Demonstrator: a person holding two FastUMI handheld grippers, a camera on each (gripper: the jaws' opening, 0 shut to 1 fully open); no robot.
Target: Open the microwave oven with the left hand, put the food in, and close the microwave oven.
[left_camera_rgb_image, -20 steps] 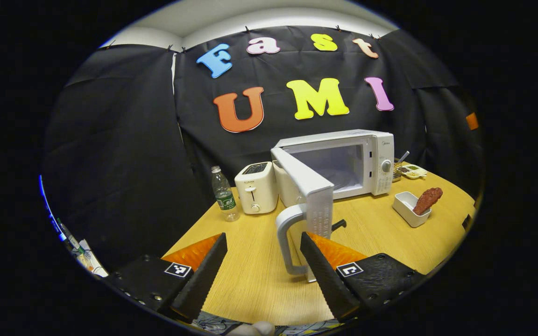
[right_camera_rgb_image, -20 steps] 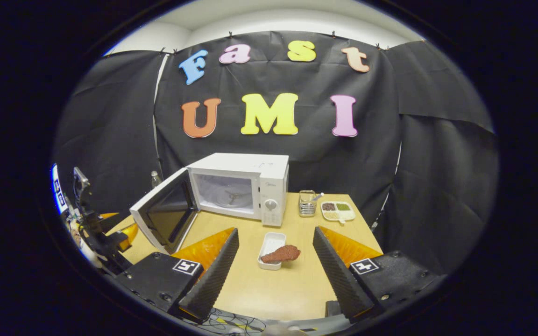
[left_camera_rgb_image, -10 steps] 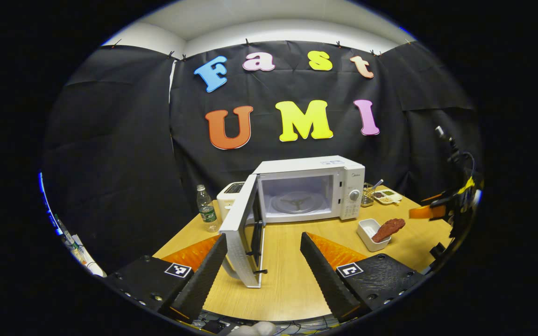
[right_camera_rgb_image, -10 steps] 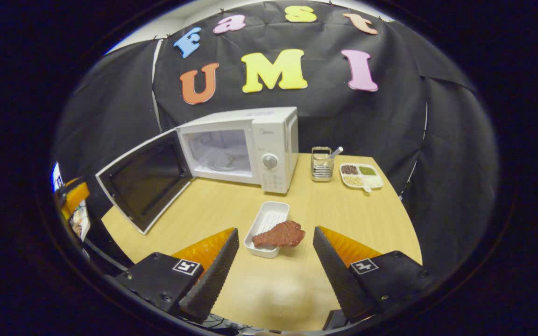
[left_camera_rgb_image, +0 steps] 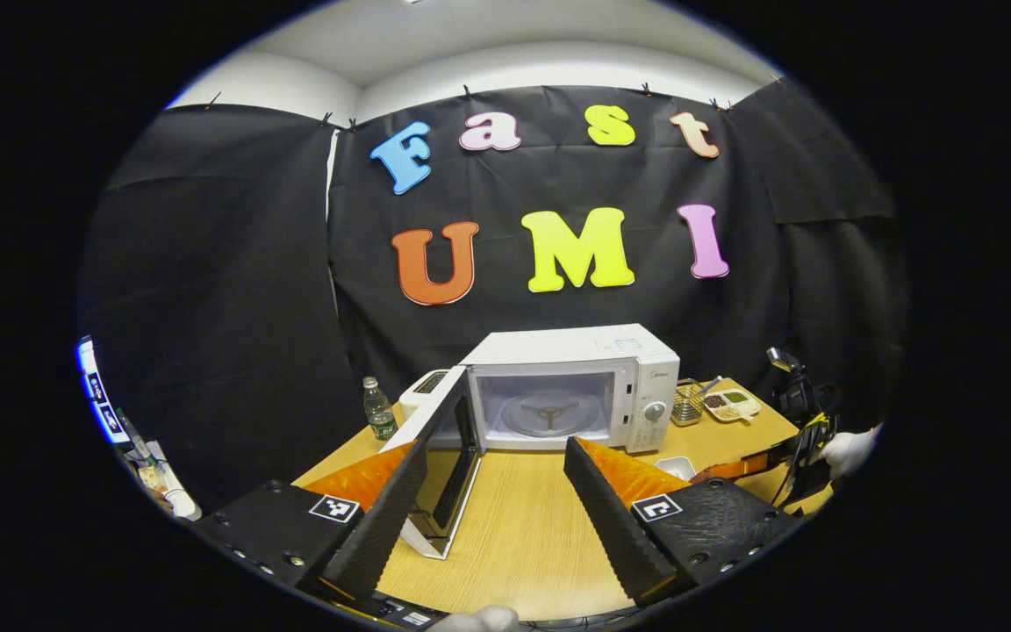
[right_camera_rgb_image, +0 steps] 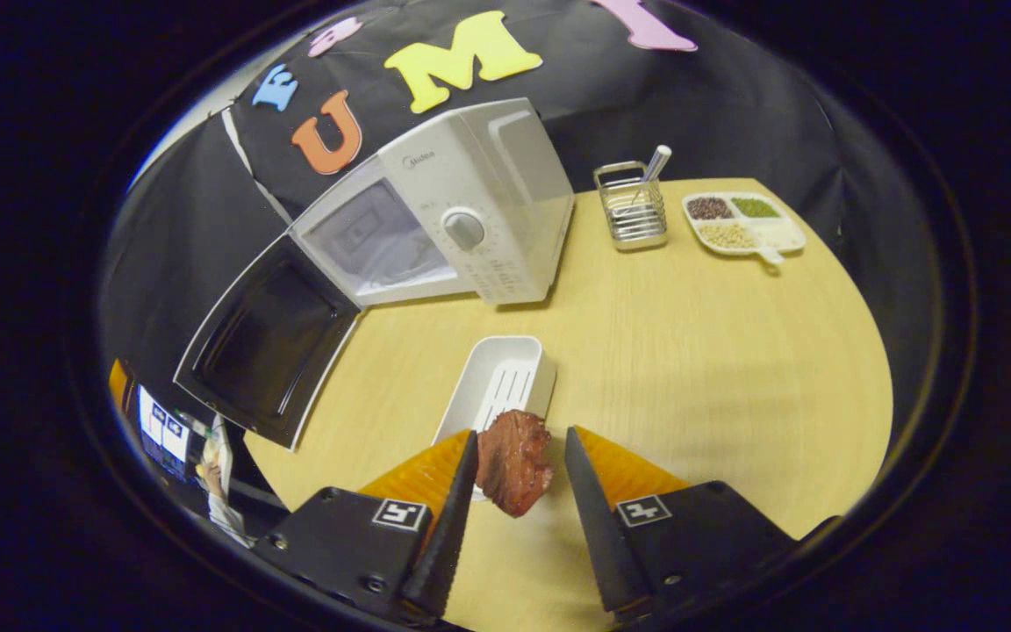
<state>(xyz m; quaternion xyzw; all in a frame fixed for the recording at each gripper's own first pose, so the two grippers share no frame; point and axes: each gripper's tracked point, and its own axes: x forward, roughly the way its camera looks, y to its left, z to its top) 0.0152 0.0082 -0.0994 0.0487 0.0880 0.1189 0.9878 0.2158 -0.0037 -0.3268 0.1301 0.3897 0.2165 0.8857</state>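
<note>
The white microwave (left_camera_rgb_image: 576,351) stands at the back of the table with its door (left_camera_rgb_image: 444,456) swung wide to the left and the turntable inside showing. My left gripper (left_camera_rgb_image: 495,448) hangs open in front of it, holding nothing. In the right gripper view the microwave (right_camera_rgb_image: 479,202) and its open door (right_camera_rgb_image: 268,342) lie to the upper left. A brown piece of meat (right_camera_rgb_image: 512,465) leans on the near end of a white tray (right_camera_rgb_image: 501,377). My right gripper (right_camera_rgb_image: 519,433) straddles the meat, narrowed; one finger touches it and a thin gap shows at the other.
A water bottle (left_camera_rgb_image: 376,411) and a toaster (left_camera_rgb_image: 422,386) stand left of the microwave. A wire utensil rack (right_camera_rgb_image: 633,206) and a divided dish of grains (right_camera_rgb_image: 742,224) sit at the table's (right_camera_rgb_image: 716,351) far right. A hand (left_camera_rgb_image: 848,448) shows at the right edge.
My left gripper has pulled back from the door, which stays wide open. My right gripper has dropped down onto the tray and narrowed its fingers around the meat.
</note>
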